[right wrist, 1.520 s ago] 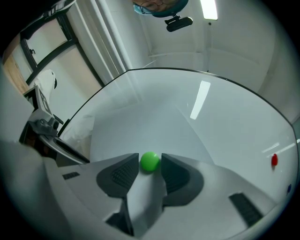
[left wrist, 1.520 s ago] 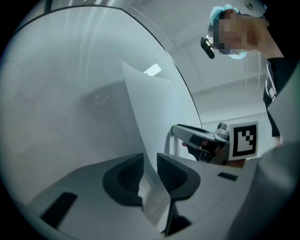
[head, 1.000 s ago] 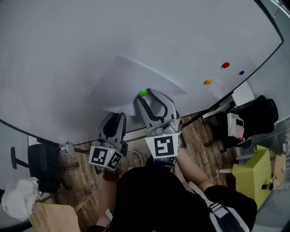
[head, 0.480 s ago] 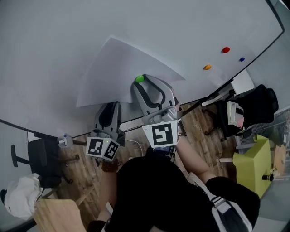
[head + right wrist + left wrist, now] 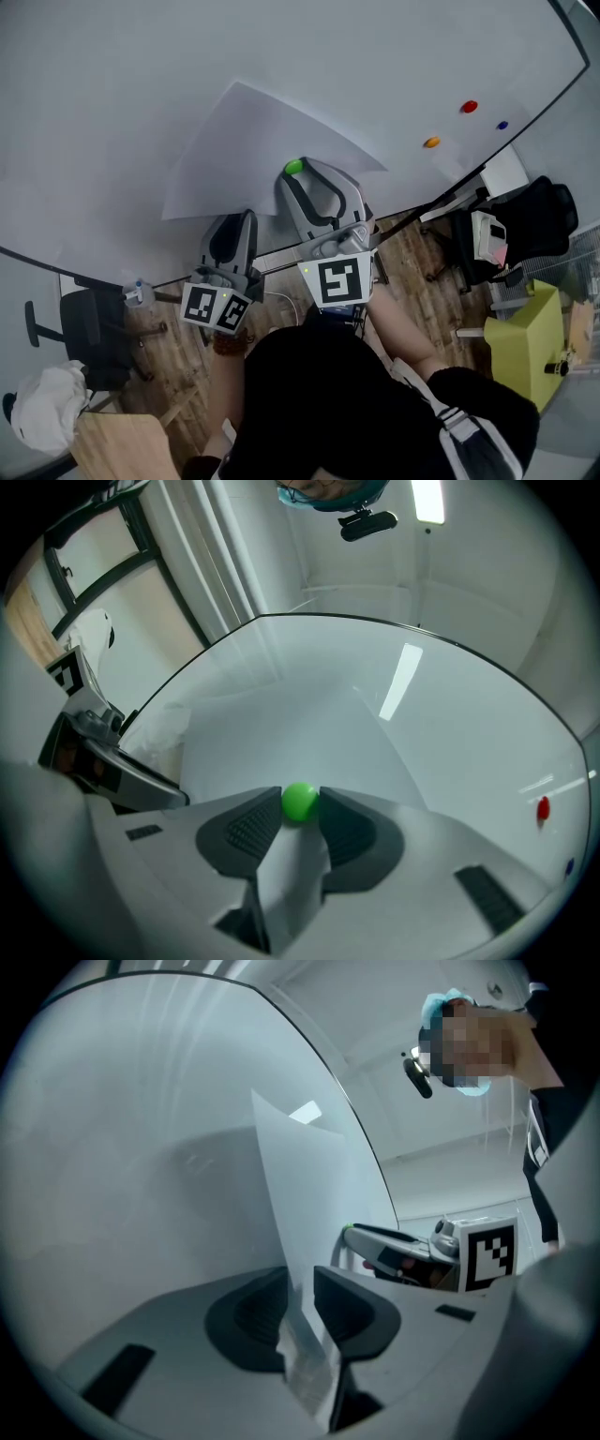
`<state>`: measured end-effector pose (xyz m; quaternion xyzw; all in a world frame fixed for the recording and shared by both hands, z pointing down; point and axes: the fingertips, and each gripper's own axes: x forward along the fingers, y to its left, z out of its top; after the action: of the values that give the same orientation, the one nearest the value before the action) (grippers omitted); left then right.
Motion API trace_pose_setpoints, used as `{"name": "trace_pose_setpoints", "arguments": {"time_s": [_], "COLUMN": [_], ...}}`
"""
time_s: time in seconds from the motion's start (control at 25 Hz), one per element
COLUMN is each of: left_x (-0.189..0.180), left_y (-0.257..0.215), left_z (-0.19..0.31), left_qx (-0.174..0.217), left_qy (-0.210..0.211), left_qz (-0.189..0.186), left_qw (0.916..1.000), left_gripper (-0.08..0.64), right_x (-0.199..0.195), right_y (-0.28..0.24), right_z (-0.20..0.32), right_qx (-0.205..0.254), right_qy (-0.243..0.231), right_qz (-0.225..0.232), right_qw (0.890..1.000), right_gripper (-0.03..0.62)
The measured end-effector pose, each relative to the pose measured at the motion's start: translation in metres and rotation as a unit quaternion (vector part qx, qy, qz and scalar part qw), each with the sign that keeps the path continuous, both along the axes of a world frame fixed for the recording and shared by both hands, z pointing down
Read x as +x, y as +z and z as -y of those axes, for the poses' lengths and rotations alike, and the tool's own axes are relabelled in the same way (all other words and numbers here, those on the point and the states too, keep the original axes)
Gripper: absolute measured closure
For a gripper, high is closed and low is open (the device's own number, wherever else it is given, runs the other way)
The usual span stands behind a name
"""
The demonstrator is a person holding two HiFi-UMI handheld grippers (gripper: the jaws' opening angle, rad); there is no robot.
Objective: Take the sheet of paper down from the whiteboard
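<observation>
A white sheet of paper (image 5: pixel 253 150) lies slanted on the whiteboard (image 5: pixel 141 75), pinned near its lower edge by a green magnet (image 5: pixel 293 167). My right gripper (image 5: pixel 298 174) is shut on that magnet (image 5: pixel 299 801), with a pad touching it on each side. My left gripper (image 5: pixel 232 230) is shut on the paper's lower edge, left of the magnet. In the left gripper view the paper (image 5: pixel 300 1185) stands away from the board and runs down between the left gripper (image 5: pixel 300 1290) jaws. The right gripper (image 5: pixel 412 1255) shows beyond it.
Red (image 5: pixel 469 107), orange (image 5: pixel 431 142) and blue (image 5: pixel 502 125) magnets sit on the board at the right. Below the board are a black chair (image 5: pixel 80 337), a wooden floor and a yellow-green stool (image 5: pixel 525 347).
The paper's lower left part has spread out to the left and come off the board. My left gripper shifted slightly left with it. The right gripper stays at the green magnet.
</observation>
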<state>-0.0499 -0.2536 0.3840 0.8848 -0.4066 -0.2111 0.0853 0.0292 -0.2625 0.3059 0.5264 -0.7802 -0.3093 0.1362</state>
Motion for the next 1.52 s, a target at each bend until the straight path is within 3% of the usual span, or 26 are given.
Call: {"name": "trace_pose_setpoints", "arguments": {"time_s": [0.76,1.52], "left_x": [-0.009,-0.007], "left_y": [-0.01,-0.019], "left_z": [0.0,0.001], "left_qx": [0.013,0.031], "left_qy": [-0.028,-0.023], "left_qz": [-0.012,-0.018], "left_qw": [0.9995,0.9991], "left_gripper": [0.525,0.534], "right_x": [-0.002,-0.002], "right_y": [0.0,0.001], "right_z": [-0.001,-0.001], "right_qx": [-0.001,-0.004], "right_qy": [-0.001,-0.007], "right_qz": [0.002,0.004], "right_qw": [1.0,1.0], "right_gripper": [0.471,0.472]}}
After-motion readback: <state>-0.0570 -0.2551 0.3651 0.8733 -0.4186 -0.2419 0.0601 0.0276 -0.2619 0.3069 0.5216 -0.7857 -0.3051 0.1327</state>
